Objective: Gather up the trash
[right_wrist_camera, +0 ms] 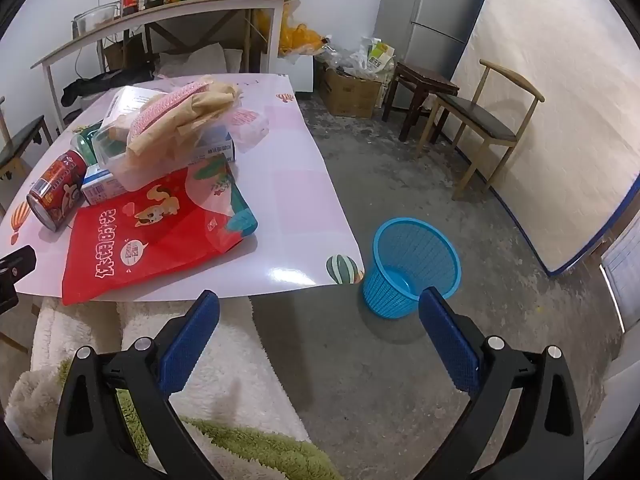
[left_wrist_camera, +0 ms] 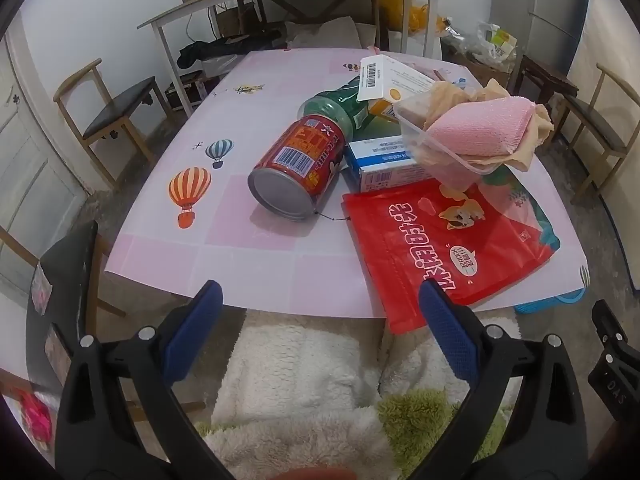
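Observation:
A heap of trash lies on the pink table (left_wrist_camera: 224,264): a red can (left_wrist_camera: 298,168) on its side, a green jar (left_wrist_camera: 340,110) behind it, a blue-white carton (left_wrist_camera: 380,164), a red snack bag (left_wrist_camera: 448,244) overhanging the near edge, and a clear tub (left_wrist_camera: 444,148) holding a pink cloth (left_wrist_camera: 476,128) and tan paper. My left gripper (left_wrist_camera: 320,320) is open and empty, just short of the table's near edge. My right gripper (right_wrist_camera: 320,324) is open and empty, over the floor by the table corner. A blue mesh bin (right_wrist_camera: 412,264) stands on the floor right of the table.
A white box (left_wrist_camera: 396,78) tops the heap. Wooden chairs stand at the left (left_wrist_camera: 116,116) and by the right wall (right_wrist_camera: 488,120). A shelf table (right_wrist_camera: 160,20) with jars, a fridge (right_wrist_camera: 440,12) and cardboard boxes line the back. A fluffy white-green fabric (right_wrist_camera: 224,384) lies below the grippers.

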`<state>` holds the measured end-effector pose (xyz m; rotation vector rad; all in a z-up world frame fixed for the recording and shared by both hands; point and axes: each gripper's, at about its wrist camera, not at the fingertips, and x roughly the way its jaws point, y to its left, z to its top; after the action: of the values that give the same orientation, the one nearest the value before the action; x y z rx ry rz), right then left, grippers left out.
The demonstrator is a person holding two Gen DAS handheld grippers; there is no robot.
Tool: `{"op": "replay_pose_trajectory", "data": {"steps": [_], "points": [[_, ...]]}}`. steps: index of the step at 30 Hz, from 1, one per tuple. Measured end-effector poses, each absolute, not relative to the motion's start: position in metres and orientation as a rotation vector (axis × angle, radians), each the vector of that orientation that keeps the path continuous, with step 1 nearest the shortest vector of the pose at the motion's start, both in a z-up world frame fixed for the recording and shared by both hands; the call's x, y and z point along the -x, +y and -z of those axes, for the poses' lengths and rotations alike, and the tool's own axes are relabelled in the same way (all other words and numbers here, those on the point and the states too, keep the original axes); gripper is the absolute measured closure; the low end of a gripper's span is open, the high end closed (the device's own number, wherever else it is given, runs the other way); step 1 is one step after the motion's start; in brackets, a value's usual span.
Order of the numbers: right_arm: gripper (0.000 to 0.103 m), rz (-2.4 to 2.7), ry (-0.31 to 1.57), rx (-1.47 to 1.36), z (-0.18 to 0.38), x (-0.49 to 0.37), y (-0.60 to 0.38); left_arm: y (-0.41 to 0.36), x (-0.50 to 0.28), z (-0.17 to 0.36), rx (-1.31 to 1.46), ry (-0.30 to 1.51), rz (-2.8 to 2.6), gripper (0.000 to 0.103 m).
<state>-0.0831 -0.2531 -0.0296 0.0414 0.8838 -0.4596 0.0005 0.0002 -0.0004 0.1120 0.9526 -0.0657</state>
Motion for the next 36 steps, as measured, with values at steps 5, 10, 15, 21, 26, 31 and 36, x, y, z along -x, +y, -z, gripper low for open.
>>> {"op": "replay_pose_trajectory", "data": {"steps": [5, 10, 15, 21, 26, 31, 36], "points": [[0.006, 0.460, 0.885, -0.043, 0.0294, 0.0828, -0.2535, 0.0013, -0.0013, 0.0004, -0.114, 0.946, 0.067, 0.008], [0.006, 0.456, 0.882, -0.047, 0.0295, 0.0827, -0.2569, 0.0001, -0.0009, 0.0009, -0.120, 0.945, 0.063, 0.009], [0.006, 0.455, 0.883, -0.050, 0.0297, 0.0810, -0.2572, -0.0002, -0.0004, 0.0006, -0.121, 0.941, 0.060, 0.009], [0.006, 0.455, 0.882, -0.048, 0.0289, 0.0823, -0.2542, -0.0003, -0.0005, 0.0006, -0.122, 0.941, 0.058, 0.008], [0.006, 0.454, 0.885, -0.052, 0.0293, 0.0820, -0.2551, -0.0003, -0.0004, 0.0005, -0.124, 0.941, 0.059, 0.009], [0.006, 0.455, 0.882, -0.053, 0.0290, 0.0827, -0.2550, -0.0004, -0.0004, 0.0005, -0.123, 0.941, 0.058, 0.008], [0.006, 0.455, 0.884, -0.051, 0.0283, 0.0834, -0.2544, -0.0005, -0.0004, 0.0005, -0.124, 0.943, 0.059, 0.009]]}}
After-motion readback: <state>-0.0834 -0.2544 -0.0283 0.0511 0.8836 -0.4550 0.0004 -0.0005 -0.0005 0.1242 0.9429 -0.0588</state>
